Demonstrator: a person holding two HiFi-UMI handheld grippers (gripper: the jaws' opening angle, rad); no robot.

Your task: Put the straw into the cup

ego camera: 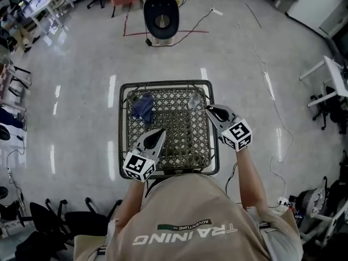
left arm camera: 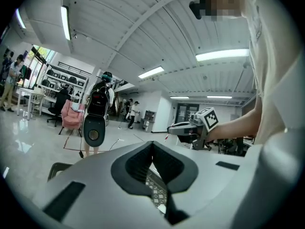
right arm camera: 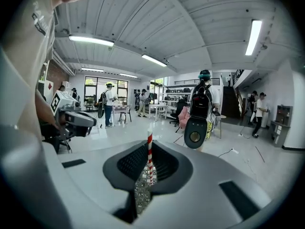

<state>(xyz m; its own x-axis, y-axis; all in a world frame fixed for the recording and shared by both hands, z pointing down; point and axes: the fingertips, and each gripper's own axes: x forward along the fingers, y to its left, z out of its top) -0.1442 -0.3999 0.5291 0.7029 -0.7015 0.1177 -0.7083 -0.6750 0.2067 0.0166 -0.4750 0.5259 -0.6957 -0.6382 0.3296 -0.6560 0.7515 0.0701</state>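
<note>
A red-and-white striped straw point(right arm camera: 149, 157) stands upright between the jaws of my right gripper point(right arm camera: 148, 149), which is shut on it. In the head view that gripper point(ego camera: 208, 109) hovers over the right rear of the lattice-topped table point(ego camera: 163, 84), just right of a clear cup point(ego camera: 194, 100) standing near the back edge. My left gripper point(ego camera: 161, 131) is over the front left of the table; its jaws point(left arm camera: 152, 147) meet with nothing between them. Each gripper shows in the other's view: the left gripper point(right arm camera: 76, 120) and the right gripper point(left arm camera: 177, 128).
A crumpled blue cloth point(ego camera: 142, 106) lies on the table's back left. Beyond the table a black oval-fronted stand point(ego camera: 161, 15) rests on the grey floor, with cables point(ego camera: 272, 97) trailing to the right. Office chairs point(ego camera: 49, 222) crowd the lower left.
</note>
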